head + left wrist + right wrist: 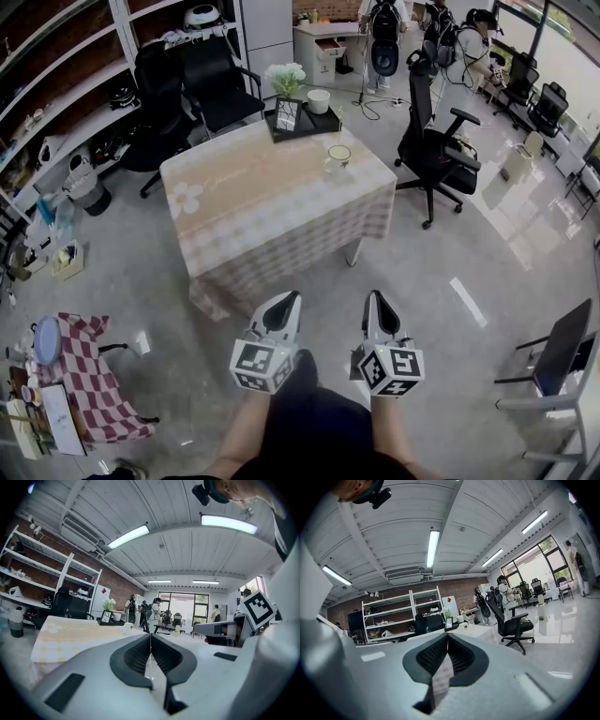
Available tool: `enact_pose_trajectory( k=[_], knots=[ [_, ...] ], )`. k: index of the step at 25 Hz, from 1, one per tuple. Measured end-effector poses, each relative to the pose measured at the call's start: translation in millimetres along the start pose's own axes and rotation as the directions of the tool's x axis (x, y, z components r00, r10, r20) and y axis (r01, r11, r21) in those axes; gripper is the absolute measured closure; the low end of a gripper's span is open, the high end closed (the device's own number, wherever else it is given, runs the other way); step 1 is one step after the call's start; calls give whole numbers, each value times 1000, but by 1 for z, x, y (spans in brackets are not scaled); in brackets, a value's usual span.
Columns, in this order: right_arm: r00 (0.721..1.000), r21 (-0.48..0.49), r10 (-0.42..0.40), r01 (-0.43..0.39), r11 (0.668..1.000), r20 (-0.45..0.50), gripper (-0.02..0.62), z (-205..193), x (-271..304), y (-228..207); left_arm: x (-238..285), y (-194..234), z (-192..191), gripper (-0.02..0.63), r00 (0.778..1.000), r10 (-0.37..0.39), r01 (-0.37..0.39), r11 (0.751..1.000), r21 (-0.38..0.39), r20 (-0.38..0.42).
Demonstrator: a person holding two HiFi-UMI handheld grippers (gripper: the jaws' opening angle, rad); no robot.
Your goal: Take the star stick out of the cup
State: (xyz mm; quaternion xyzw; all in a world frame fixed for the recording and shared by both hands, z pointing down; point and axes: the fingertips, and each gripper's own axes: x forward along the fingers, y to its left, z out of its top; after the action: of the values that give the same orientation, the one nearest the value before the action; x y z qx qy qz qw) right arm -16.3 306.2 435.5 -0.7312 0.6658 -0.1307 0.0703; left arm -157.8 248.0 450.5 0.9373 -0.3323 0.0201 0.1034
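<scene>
A clear cup (338, 157) stands near the far right side of the cloth-covered table (244, 202). The stick in it is too small to make out from the head view. In the right gripper view a small star shape (465, 626) shows just above the table top. Both grippers are held low in front of the person, well short of the table's near edge. My left gripper (286, 300) is shut with nothing between its jaws, and the cup (126, 627) lies far ahead of it. My right gripper (373, 300) is shut and empty as well.
A black tray (323, 124) at the table's far edge carries flowers, a picture frame and a white pot. Office chairs stand behind the table (211, 84) and to its right (431, 141). Shelves line the left wall, and a small checkered stool (89, 375) sits at lower left.
</scene>
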Motion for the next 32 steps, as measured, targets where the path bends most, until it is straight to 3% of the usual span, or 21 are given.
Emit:
enact_pose_trajectory(
  k=[16, 32],
  knots=[
    [1000, 14, -11, 12, 1000, -9, 592, 0, 20, -23, 31, 0, 4, 594, 1000, -3, 3, 1000, 19, -7],
    [1000, 19, 7, -7, 1000, -12, 592, 15, 98, -41, 98, 40, 16, 594, 1000, 6, -6, 1000, -9, -5]
  ],
)
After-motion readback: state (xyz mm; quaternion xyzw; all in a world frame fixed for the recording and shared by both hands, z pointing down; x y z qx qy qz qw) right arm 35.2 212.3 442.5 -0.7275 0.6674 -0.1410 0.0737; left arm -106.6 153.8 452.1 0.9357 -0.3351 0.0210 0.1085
